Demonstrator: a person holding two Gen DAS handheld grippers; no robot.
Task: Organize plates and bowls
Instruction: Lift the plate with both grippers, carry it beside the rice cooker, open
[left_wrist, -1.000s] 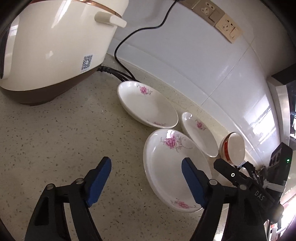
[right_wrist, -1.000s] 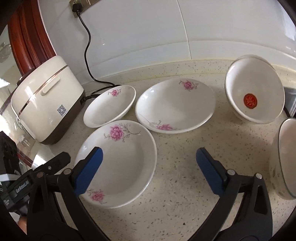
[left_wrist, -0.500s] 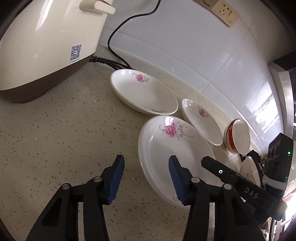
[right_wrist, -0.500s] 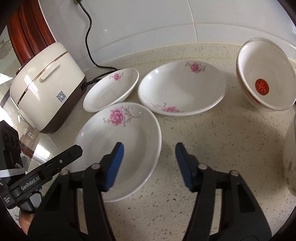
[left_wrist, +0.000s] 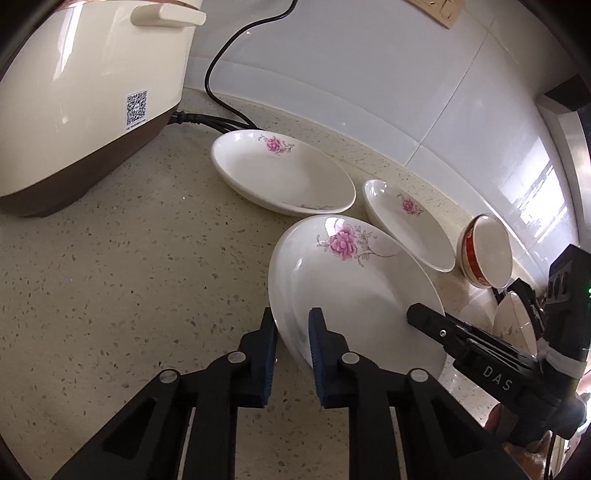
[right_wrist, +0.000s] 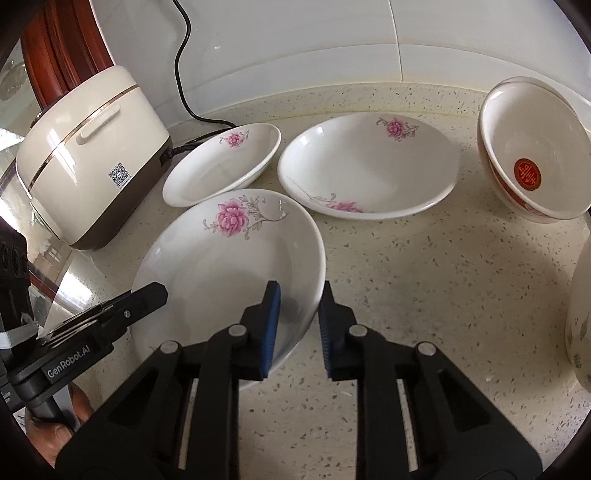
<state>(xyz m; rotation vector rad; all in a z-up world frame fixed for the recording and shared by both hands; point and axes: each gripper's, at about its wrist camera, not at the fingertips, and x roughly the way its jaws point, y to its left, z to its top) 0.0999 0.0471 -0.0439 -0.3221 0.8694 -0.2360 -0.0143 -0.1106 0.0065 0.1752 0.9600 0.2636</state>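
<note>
On the speckled cream stone bench (right_wrist: 424, 295), nearest both cameras, lies a shallow white ceramic plate with a large pink flower and grey stems painted near its far rim (right_wrist: 229, 266). Its glaze is glossy and unmarked elsewhere. The left hand-held gripper (left_wrist: 291, 332) has just closed and pinches the plate's left rim between blue pads; the right hand-held gripper (right_wrist: 297, 317) has just closed on the right rim.

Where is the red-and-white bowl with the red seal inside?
In the right wrist view, the red-and-white bowl sits tilted at the far right of the speckled countertop, beside the large floral plate, near the white tiled wall.
</note>
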